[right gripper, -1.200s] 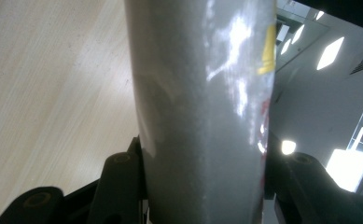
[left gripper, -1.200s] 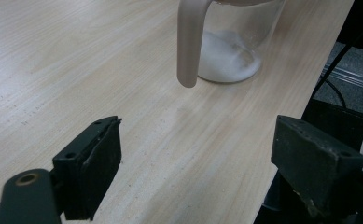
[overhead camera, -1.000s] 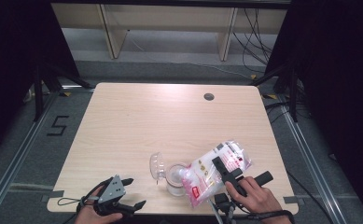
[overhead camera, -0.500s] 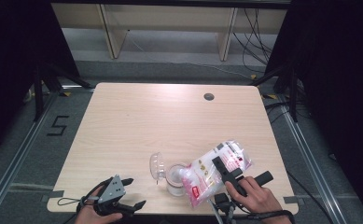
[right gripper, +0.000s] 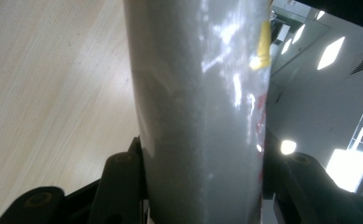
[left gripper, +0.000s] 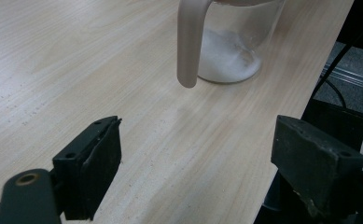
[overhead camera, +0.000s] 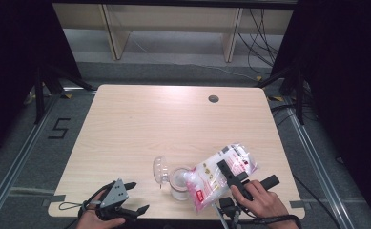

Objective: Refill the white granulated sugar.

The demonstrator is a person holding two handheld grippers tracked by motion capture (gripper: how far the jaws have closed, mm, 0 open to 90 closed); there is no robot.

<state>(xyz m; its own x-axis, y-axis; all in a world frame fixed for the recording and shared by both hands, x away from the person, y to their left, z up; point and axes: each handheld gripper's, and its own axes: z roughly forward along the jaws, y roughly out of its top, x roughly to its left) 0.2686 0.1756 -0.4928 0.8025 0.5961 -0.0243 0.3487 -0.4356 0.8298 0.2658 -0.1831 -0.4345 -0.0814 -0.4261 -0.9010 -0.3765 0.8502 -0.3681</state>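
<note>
1. The right gripper (overhead camera: 231, 172) has its fingers about half closed on a clear bag of white granules (overhead camera: 221, 171); in the right gripper view the bag (right gripper: 202, 112) fills the gap between both pads, so the grip looks firm.

2. From those fingers the bag's long axis runs down and to the left, its lower end tipped over the mouth of a clear glass jug (overhead camera: 179, 181) on the counter (overhead camera: 173, 124). The jug stands just beside and below the right fingers, touching or nearly touching the bag's low end; the exact contact cannot be told.

3. The left gripper (overhead camera: 126, 202) rests at the near edge of the counter, its fingers wide apart with nothing between them. In the left gripper view the jug (left gripper: 230, 46) stands ahead of these fingers, apart from them, handle (left gripper: 191, 42) turned toward them, with a layer of white granules already in its bottom.

4. The work in hand appears to be pouring the granules into the jug. The right hand is the nearer and already carries the bag; the coming move likely turns on keeping the bag's low end above the jug's mouth while tilting further along that same axis.

5. A domed clear lid (overhead camera: 160, 169) lies just left of the jug.
</note>
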